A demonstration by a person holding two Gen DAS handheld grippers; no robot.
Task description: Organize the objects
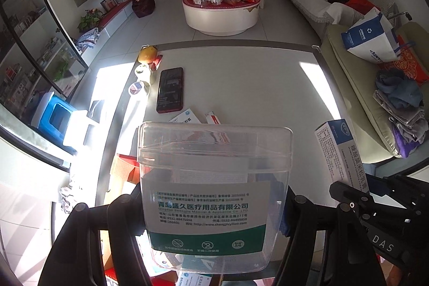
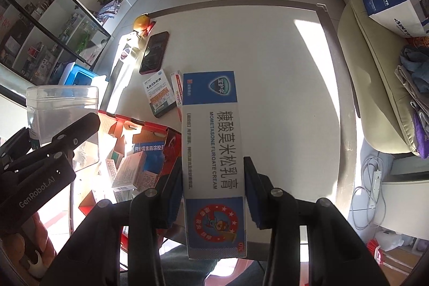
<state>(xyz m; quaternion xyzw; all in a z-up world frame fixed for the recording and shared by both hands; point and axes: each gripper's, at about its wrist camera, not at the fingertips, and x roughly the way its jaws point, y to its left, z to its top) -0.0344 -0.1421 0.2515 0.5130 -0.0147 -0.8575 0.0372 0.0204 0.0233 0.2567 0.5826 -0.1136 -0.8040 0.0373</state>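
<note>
You are partway through, by the look of it: the red box (image 2: 139, 152) at the lower left of the right wrist view already holds several medicine packs, so some sorting is done. Left out on the table (image 2: 268, 58) are a green-and-white pack (image 2: 158, 94) and a narrow Daktarin box (image 2: 177, 93), both just left of centre in that view, with a phone (image 2: 154, 52) and an orange (image 2: 141, 22) further up toward the upper left. Whether those last two belong to the job, you cannot tell from here. Your right gripper (image 2: 214, 195) is clenched on the cream box (image 2: 211, 152), its pads pressing both long sides near the bottom end, the box standing lengthways up the middle of the frame, lifted clear above the table edge and just right of the red box. Your left gripper (image 1: 214, 219) is set fairly wide and grasps the clear tub (image 1: 214, 192), which fills the lower centre of the left wrist view; the fingers bear on its two sides, and it hangs over the red box. Both held items still need putting away, probably in that box.
</note>
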